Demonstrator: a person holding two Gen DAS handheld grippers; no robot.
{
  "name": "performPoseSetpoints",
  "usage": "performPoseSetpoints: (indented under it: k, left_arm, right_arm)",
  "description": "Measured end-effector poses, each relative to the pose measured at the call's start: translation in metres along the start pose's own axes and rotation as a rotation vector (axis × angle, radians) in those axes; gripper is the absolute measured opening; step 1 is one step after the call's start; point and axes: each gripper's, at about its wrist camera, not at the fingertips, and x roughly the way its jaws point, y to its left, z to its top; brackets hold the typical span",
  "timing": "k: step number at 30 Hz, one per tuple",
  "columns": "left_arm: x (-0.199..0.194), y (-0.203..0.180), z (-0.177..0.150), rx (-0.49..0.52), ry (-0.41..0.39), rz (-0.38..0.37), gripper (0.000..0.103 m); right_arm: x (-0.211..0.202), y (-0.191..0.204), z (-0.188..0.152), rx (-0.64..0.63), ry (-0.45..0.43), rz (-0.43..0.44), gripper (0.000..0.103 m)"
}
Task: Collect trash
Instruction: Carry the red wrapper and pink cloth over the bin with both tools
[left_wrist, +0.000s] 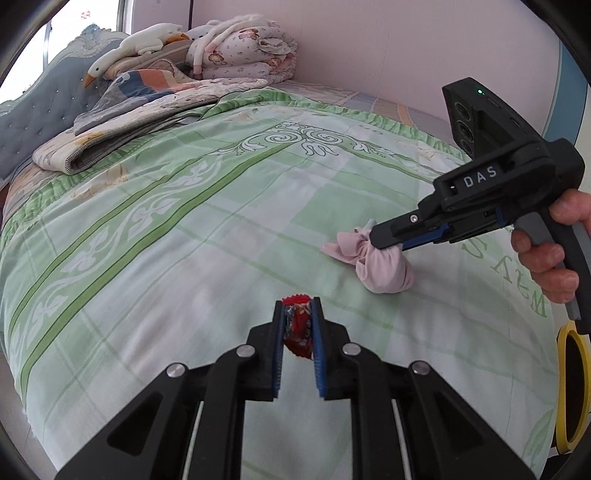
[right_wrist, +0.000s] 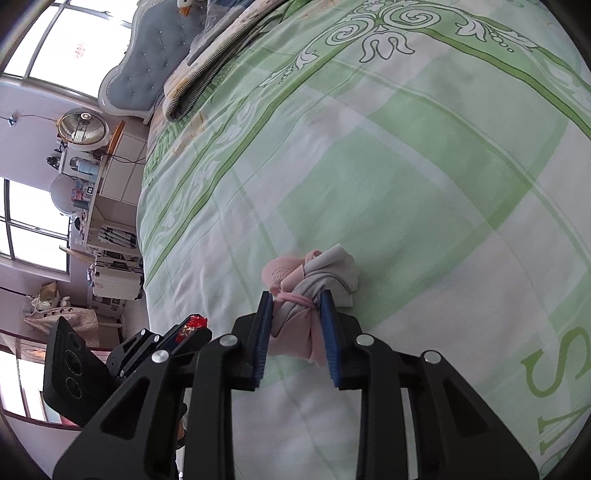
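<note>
Green-patterned bedspread (left_wrist: 207, 236) | left gripper (left_wrist: 298, 317) clamped on red wrapper (left_wrist: 297, 328) | right gripper (right_wrist: 297, 314) pinching pink tied cloth bundle (right_wrist: 306, 295) resting on bedspread ahead.

A bed (left_wrist: 207, 206) under a green-and-white checked quilt (right_wrist: 406, 184) fills the room. At its head stands a grey-blue tufted headboard (left_wrist: 33, 110), and folded blankets (left_wrist: 243, 51) with a plush goose (left_wrist: 129, 48) are piled against the pale pink wall (left_wrist: 369, 37). Beside the bed, cluttered white shelves (right_wrist: 110, 206) and a fan (right_wrist: 83, 127) stand below bright windows (right_wrist: 55, 44) letting in daylight.
</note>
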Motion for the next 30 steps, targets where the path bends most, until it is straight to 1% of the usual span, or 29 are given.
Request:
performPoseSetpoints:
  k: [3,7,10,14,16,19,21,23,26,30]
  left_arm:
    - [-0.012,0.003,-0.006,-0.039,-0.018,0.012,0.012]
    - [-0.034,0.005,-0.015,-0.085,-0.055,0.024,0.012]
    - [-0.053,0.004,-0.022,-0.114,-0.084,0.041,0.012]
    - [-0.082,-0.004,-0.028,-0.155,-0.14,0.065,0.012]
    - [-0.096,-0.013,-0.032,-0.162,-0.169,0.084,0.012]
    - [-0.12,-0.029,-0.039,-0.173,-0.207,0.085,0.012]
    - [-0.137,-0.044,-0.044,-0.182,-0.228,0.099,0.012]
    - [-0.152,-0.06,-0.048,-0.192,-0.249,0.089,0.012]
    - [-0.173,-0.085,-0.052,-0.189,-0.273,0.095,0.012]
    - [-0.199,-0.124,-0.056,-0.161,-0.314,0.065,0.012]
  right_arm:
    - [-0.001,0.003,-0.005,-0.013,-0.01,0.003,0.022]
    - [-0.008,0.007,-0.014,-0.026,-0.03,0.028,0.021]
    - [-0.019,0.01,-0.023,-0.043,-0.049,0.044,0.021]
    - [-0.047,0.013,-0.045,-0.073,-0.088,0.061,0.021]
    - [-0.065,0.013,-0.06,-0.094,-0.105,0.073,0.021]
    - [-0.096,0.012,-0.088,-0.123,-0.142,0.083,0.021]
    - [-0.118,0.011,-0.107,-0.138,-0.173,0.09,0.021]
    - [-0.141,0.006,-0.125,-0.145,-0.207,0.103,0.021]
    - [-0.176,-0.004,-0.153,-0.144,-0.26,0.123,0.021]
    - [-0.216,-0.019,-0.189,-0.132,-0.315,0.145,0.021]
